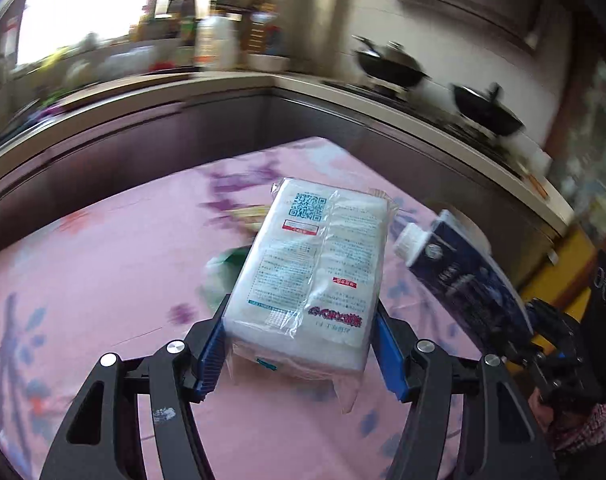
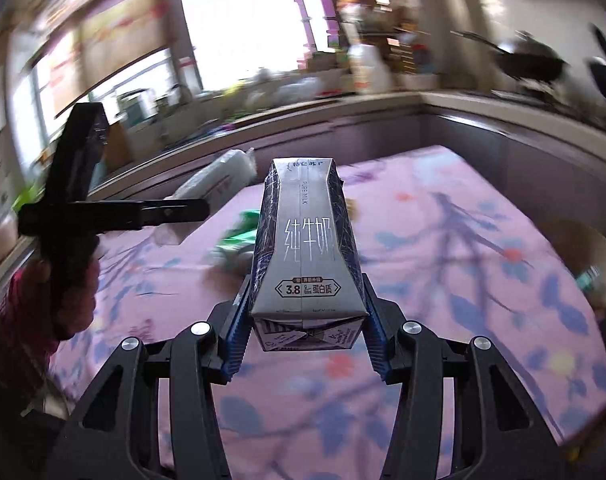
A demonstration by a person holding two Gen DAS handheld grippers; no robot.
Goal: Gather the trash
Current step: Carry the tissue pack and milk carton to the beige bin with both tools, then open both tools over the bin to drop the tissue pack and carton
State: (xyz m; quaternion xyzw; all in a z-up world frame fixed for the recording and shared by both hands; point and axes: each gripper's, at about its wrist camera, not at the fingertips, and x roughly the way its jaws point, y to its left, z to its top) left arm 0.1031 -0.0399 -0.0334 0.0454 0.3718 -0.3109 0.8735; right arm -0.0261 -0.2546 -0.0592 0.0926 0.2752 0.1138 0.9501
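My left gripper (image 1: 301, 344) is shut on a white tissue pack in clear printed wrap (image 1: 311, 264) and holds it above the pink flowered tablecloth (image 1: 103, 264). My right gripper (image 2: 305, 332) is shut on a dark blue and silver milk carton (image 2: 307, 244), held lengthwise above the cloth. The carton also shows in the left wrist view (image 1: 459, 272), with its white cap toward the tissue pack. The tissue pack also shows in the right wrist view (image 2: 219, 178). A green and white wrapper (image 2: 237, 240) lies on the cloth beyond both grippers, also showing in the left wrist view (image 1: 223, 268).
A round pale bin (image 2: 587, 256) with something inside stands at the table's right edge. A dark counter (image 1: 151, 128) runs behind the table, with two black woks (image 1: 389, 64) on the stove and cluttered bottles by the window.
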